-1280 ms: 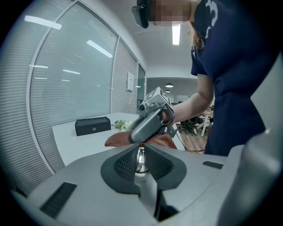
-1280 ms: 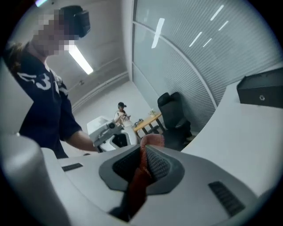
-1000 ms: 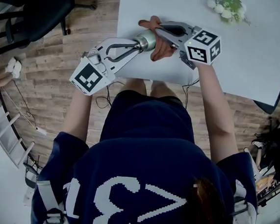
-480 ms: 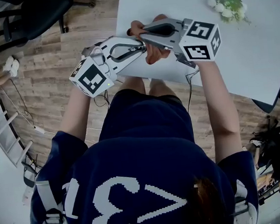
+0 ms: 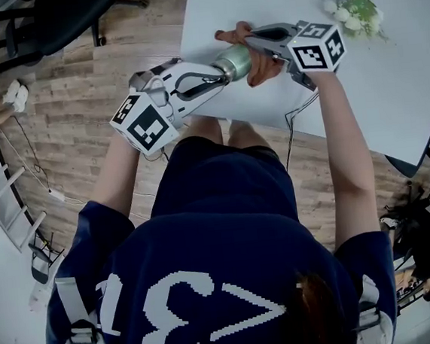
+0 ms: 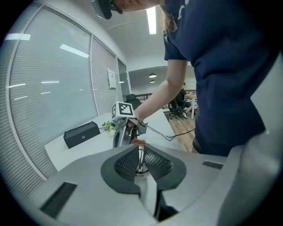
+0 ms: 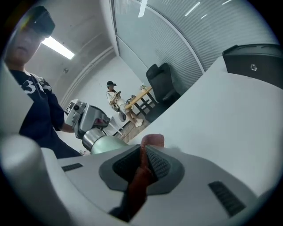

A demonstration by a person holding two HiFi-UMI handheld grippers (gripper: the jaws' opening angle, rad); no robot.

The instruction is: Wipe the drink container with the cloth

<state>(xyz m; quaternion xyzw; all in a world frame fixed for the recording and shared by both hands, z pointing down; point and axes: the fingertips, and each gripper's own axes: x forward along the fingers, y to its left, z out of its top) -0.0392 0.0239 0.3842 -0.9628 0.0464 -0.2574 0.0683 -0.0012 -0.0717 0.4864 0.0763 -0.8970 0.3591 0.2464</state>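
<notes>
**A:** where's the cup (image 5: 236,61) sitting rn?
**B:** left tongs (image 5: 219,71) are clamping it over the tabletop (image 5: 282,2) edge. right tongs (image 5: 254,48) are pinching the reddish cloth (image 5: 263,66) right against it

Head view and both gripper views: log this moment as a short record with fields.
left gripper: shut on a thin metal part of the drink container
right gripper: shut on the cloth
drink container: pale green, lying roughly level, over the table's near corner
cloth: reddish-brown, at the container's far end
table: white, with flowers near its far side
</notes>
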